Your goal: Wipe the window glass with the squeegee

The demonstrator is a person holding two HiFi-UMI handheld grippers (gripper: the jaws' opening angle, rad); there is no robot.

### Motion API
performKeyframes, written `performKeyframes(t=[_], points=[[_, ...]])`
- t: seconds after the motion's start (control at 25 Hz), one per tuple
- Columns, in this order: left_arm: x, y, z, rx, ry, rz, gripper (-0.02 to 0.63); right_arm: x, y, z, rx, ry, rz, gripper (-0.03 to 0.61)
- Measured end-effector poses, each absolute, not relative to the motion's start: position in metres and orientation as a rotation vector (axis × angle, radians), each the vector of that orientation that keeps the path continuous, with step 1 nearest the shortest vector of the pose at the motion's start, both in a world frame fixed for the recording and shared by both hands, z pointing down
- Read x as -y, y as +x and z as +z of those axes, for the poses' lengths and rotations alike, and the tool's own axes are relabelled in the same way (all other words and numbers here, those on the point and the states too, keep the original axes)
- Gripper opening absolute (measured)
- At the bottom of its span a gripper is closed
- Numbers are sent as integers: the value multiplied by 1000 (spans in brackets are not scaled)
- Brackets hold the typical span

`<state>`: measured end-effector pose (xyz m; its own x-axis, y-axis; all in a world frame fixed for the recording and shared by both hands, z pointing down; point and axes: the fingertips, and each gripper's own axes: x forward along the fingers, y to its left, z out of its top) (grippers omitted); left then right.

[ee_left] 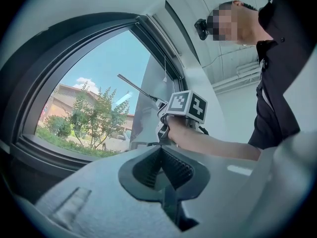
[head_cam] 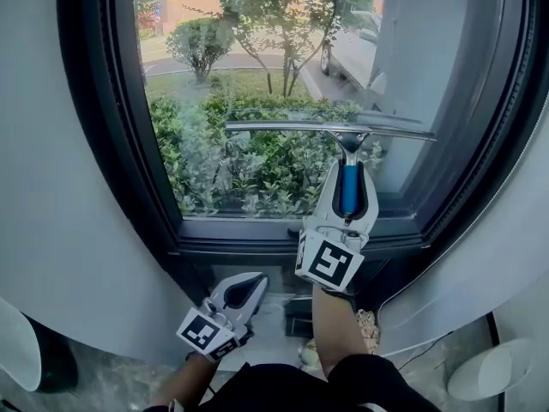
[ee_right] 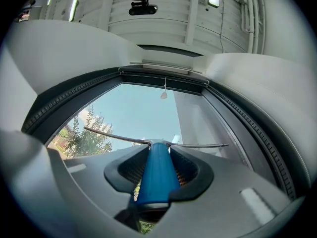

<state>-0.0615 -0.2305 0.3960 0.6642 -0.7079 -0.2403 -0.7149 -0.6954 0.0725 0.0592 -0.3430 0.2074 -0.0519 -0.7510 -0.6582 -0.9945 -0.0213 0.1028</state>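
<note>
In the head view the left gripper (head_cam: 252,282) hangs low at 7 o'clock, below the sill and well apart from the glass. Its own view shows the left gripper (ee_left: 161,148) with fingers clenched tip to tip and nothing between them.

Higher up, at about 4 o'clock from the middle, the right gripper (head_cam: 347,170) points up at the pane. Its marker cube (head_cam: 328,261) faces the camera. The right gripper view shows its fingers grasping the blue handle (ee_right: 155,175) of the squeegee (ee_right: 115,136), which runs out toward 12 o'clock. Only the left gripper view shows this from the side: the person's hand (ee_left: 174,129) under the cube (ee_left: 187,105), and the squeegee (ee_left: 134,87) slanting up to 10 o'clock against the sky.

In the head view the squeegee (head_cam: 330,130) has its long blade lying level against the window glass (head_cam: 249,67), at 1 o'clock from the middle, in the lower half of the pane. The dark frame (head_cam: 223,230) rings the glass. The right gripper view alone shows the frame's top edge (ee_right: 163,78).

Through the glass lie green shrubs (head_cam: 232,170), then a small tree (head_cam: 279,15), and a parked car (head_cam: 356,50) at 1 o'clock.
</note>
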Motion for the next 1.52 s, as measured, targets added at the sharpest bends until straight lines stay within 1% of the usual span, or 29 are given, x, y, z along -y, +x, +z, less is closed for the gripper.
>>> performKeyframes(t=[0.2, 1.52], points=[[230, -63, 394, -1211, -2846, 425, -1, 342, 59, 214, -1860, -1835, 786, 135], [221, -74, 421, -1278, -2895, 342, 0, 337, 56, 266, -1932, -1912, 714, 135]])
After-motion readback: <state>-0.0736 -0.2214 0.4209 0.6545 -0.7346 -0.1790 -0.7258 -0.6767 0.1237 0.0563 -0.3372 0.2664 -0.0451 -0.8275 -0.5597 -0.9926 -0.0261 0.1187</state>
